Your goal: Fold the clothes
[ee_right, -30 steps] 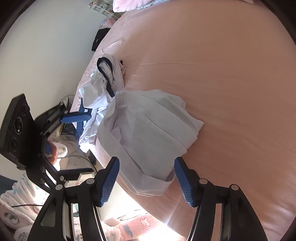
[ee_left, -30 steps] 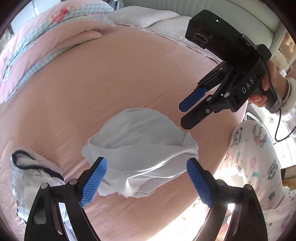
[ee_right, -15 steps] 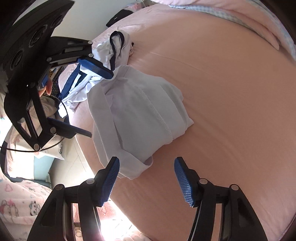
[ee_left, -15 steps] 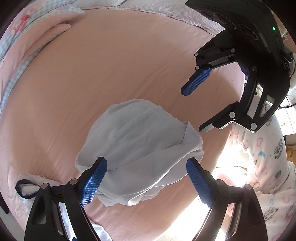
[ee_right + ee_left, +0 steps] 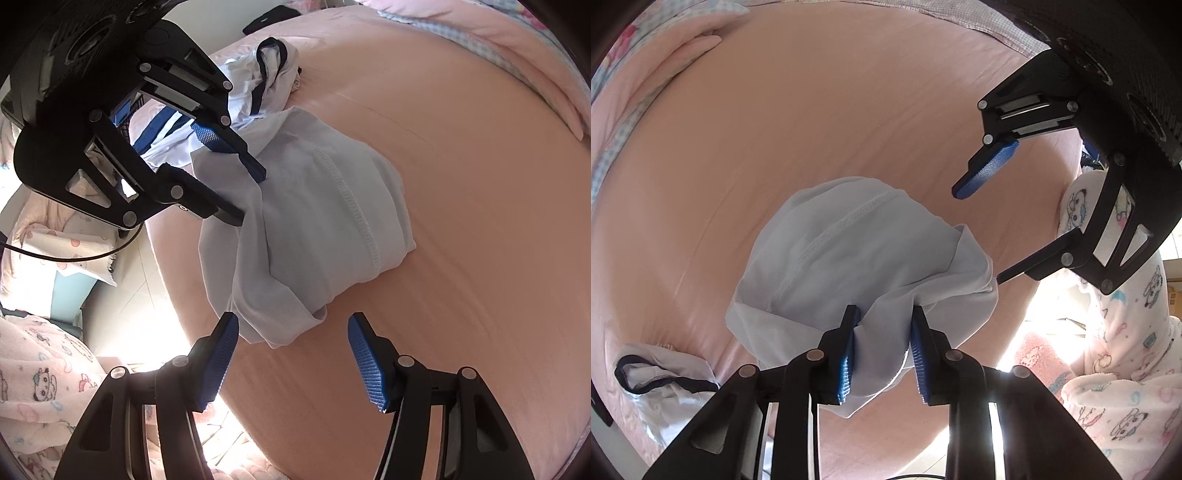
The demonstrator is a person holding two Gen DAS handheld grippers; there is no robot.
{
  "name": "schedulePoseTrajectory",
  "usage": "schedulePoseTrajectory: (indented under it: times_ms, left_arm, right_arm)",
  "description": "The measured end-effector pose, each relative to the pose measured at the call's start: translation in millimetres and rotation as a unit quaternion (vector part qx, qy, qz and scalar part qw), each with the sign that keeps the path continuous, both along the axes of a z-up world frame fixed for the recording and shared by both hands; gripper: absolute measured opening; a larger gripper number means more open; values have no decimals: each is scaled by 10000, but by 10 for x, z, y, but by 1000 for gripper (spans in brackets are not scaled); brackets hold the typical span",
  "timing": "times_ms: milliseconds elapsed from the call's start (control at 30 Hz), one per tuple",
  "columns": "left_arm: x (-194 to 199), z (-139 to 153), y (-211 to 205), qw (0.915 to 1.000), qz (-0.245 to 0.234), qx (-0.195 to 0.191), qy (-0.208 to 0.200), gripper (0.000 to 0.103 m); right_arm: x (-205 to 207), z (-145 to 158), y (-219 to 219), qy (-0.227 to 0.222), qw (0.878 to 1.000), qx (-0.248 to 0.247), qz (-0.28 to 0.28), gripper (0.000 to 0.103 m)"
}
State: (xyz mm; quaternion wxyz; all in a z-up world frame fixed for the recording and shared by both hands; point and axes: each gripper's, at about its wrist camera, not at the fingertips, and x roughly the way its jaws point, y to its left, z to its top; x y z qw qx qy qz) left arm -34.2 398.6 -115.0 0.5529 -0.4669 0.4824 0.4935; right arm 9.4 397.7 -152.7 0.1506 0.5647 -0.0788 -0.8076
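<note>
while the left gripper [image 5: 882, 343] points straight down at the bed, its jaws have just been closing and now pinch a bunched fold of the pale blue garment [image 5: 857, 258] between the blue pads [image 5: 846, 363]. that garment lies crumpled on the pink bedsheet [image 5: 812, 122] close to the near edge of the bed, with a stitched seam running across its top. seen from the right wrist, the right gripper [image 5: 291, 354] hangs with its jaws spread apart and nothing between them, tilted down over the sheet just short of the garment's loose lower corner. to the left of the held cloth, a white garment with dark navy trim [image 5: 661, 380] sits in a heap on the sheet, near but apart from it. off the bed's edge, the person's fleecy pyjamas with cartoon prints [image 5: 1126, 369] show in bright sunlight. farther back, a folded pink quilt [image 5: 665, 62] lies along the far side of the bed.
</note>
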Motion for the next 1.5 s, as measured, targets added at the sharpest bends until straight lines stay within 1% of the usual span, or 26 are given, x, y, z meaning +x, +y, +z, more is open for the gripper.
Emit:
schedulePoseTrajectory:
  times_ms: [100, 167, 200, 300, 367, 400, 467, 500, 533, 633, 700, 833, 933, 1100, 1200, 1333, 1433, 1467, 1500]
  left_arm:
    - [31, 43, -6, 9999, -59, 117, 17, 20]
    - [49, 66, -4, 9998, -94, 161, 13, 20]
    - [56, 78, 0, 9998, -103, 187, -5, 20]
    - [77, 112, 29, 9995, -130, 298, -41, 20]
    - [86, 116, 61, 9994, -134, 319, -22, 20]
    - [90, 115, 78, 9994, -129, 323, -7, 20]
    - [89, 122, 106, 9994, -106, 337, -1, 20]
    - [88, 127, 118, 9994, -92, 345, -4, 20]
    - [87, 132, 131, 9993, -78, 353, -6, 20]
    - [98, 170, 163, 9991, -82, 425, 10, 20]
    - [111, 197, 193, 9988, -105, 478, 9, 20]
    - [114, 225, 288, 9985, -75, 549, 45, 20]
    - [90, 236, 369, 9981, -21, 616, 73, 20]
    - [13, 235, 510, 9972, 118, 726, 140, 20]
    - [-49, 213, 586, 9969, 217, 734, 176, 20]
    - [-129, 171, 634, 9974, 326, 636, 98, 20]
    - [-184, 120, 608, 9985, 273, 478, 3, 21]
    - [-213, 105, 582, 9986, 288, 439, 38, 22]
    - [-241, 90, 556, 9987, 304, 401, 73, 25]
  right_arm:
    - [-24, -33, -19, 20, 9999, -147, 65, 60]
    - [-34, -60, -58, -20, 9999, -30, 144, 52]
    - [-38, -75, -80, -52, 9998, 38, 187, 44]
    - [-22, -98, -119, -83, 9995, 201, 243, 38]
    - [-4, -95, -120, -76, 9992, 350, 197, 29]
    - [-6, -88, -111, -68, 9990, 414, 125, 21]
    - [7, -79, -80, -81, 9991, 404, 41, 15]
    - [22, -72, -71, -82, 9992, 383, 42, 10]
    - [41, -64, -71, -72, 9993, 368, 73, 8]
    - [94, -42, -65, -27, 9992, 398, 2, 8]
    - [108, -50, -33, -46, 9989, 453, -149, 8]
    - [138, -43, 60, 5, 9985, 380, -404, 8]
    - [170, -39, 172, 20, 9966, 424, -701, 8]
    - [226, -59, 411, 48, 9924, 318, -1185, 8]
    - [226, -87, 498, 60, 9903, 375, -1337, 8]
    - [177, -103, 507, 103, 9873, 502, -1503, 8]
    - [311, -100, 311, 105, 9860, 524, -1583, 8]
    - [328, -108, 302, 78, 9857, 551, -1593, 8]
    - [344, -116, 294, 51, 9854, 579, -1603, 8]
